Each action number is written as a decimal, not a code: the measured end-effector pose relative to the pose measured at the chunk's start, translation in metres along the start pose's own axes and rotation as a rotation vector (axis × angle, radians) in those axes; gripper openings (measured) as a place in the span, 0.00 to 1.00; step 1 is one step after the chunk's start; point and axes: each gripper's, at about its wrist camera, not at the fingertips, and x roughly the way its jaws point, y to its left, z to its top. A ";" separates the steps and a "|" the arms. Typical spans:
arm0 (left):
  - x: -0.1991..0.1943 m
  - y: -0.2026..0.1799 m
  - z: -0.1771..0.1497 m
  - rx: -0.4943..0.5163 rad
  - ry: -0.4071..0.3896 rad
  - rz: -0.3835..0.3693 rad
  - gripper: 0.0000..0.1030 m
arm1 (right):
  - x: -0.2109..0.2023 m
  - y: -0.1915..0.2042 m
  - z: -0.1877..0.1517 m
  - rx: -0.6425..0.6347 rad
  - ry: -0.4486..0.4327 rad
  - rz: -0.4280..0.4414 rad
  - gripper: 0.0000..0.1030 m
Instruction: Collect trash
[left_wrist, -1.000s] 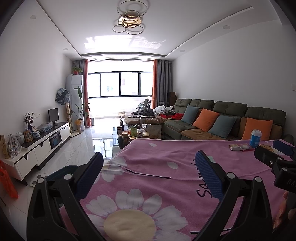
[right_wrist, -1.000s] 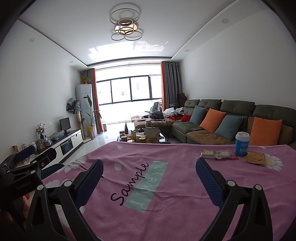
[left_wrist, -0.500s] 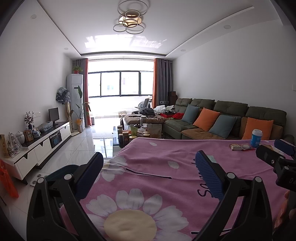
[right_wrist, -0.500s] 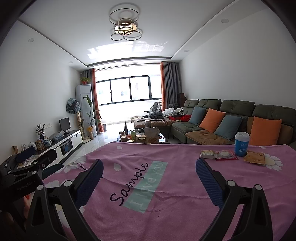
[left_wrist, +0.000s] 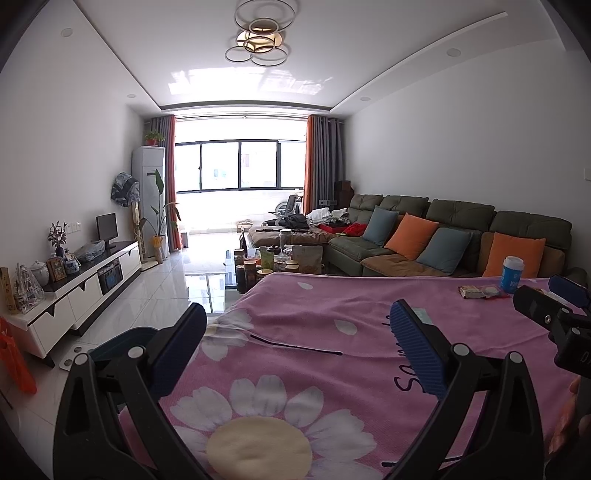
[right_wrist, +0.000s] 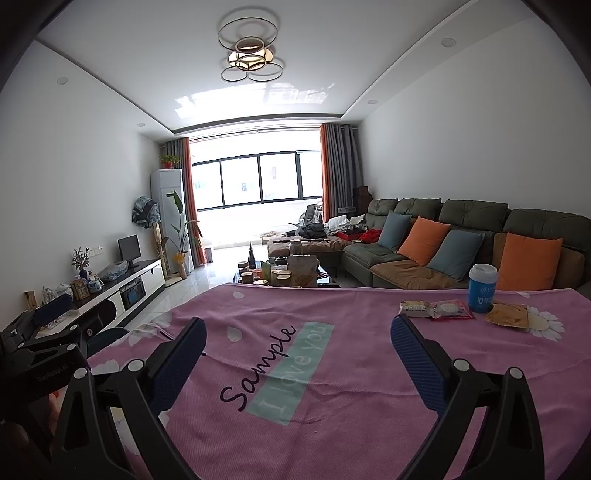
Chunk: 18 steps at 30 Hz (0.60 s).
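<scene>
Trash lies at the far right of a table covered by a pink flowered cloth (right_wrist: 332, 406): a blue paper cup (right_wrist: 482, 288), a brown snack packet (right_wrist: 415, 308), a red-edged wrapper (right_wrist: 451, 309) and a tan wrapper (right_wrist: 508, 314). The cup (left_wrist: 512, 274) and wrappers (left_wrist: 480, 291) also show in the left wrist view. My right gripper (right_wrist: 297, 334) is open and empty, held above the cloth's middle, short of the trash. My left gripper (left_wrist: 297, 323) is open and empty above the cloth's left part.
A dark blue bin (left_wrist: 122, 341) stands on the floor left of the table. Beyond are a coffee table with jars (right_wrist: 280, 275), a green sofa with cushions (right_wrist: 461, 236), and a white TV cabinet (left_wrist: 74, 288) along the left wall.
Both grippers have shifted only slightly; the views are nearly the same. Both stay open and empty.
</scene>
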 end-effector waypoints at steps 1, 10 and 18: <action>0.000 0.000 0.000 0.000 -0.001 0.000 0.95 | 0.000 0.000 0.000 0.000 0.000 0.000 0.94; 0.003 0.001 0.000 -0.002 0.002 -0.019 0.95 | 0.000 0.000 0.000 0.001 0.001 0.000 0.94; 0.025 -0.002 -0.001 0.009 0.103 -0.044 0.95 | 0.002 -0.005 0.000 0.007 0.015 -0.009 0.94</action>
